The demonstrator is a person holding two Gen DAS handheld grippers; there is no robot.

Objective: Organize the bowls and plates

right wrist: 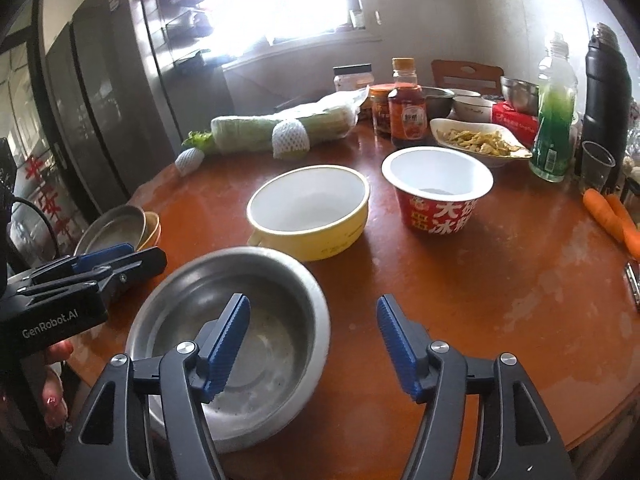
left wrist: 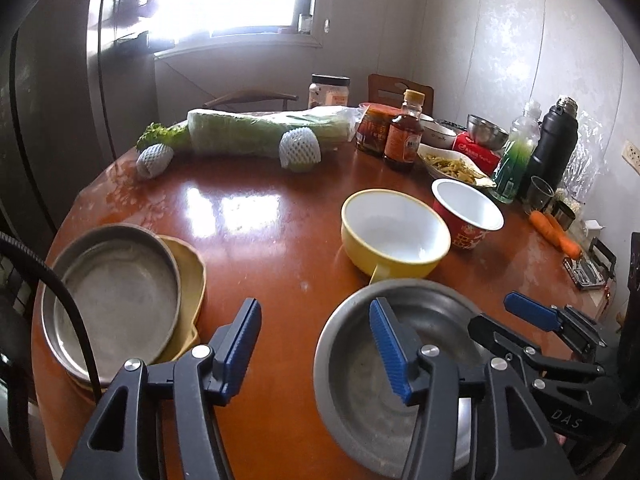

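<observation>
Two open tools hovering over one steel bowl

Both tools are standing spread with nothing between their pads. The left tool (left wrist: 316, 344) is hanging over the near-left rim of the steel bowl (left wrist: 400, 380), one pad above the bare tabletop (left wrist: 260, 240) and the other above the bowl's hollow. The right tool (right wrist: 314, 344) is straddling the same bowl's right rim from the other side. The bowl is sitting at the near edge, directly beneath both tools, so either hand is about equally close. Beyond it the yellow bowl (right wrist: 308, 210) is lying straight ahead, handle pointing back toward the tools, with the red paper cup (right wrist: 438, 188) to its right. At far left a steel pan (left wrist: 116, 300) is resting on what is probably a yellow dish (left wrist: 192, 280), though glare is blurring it.
</observation>
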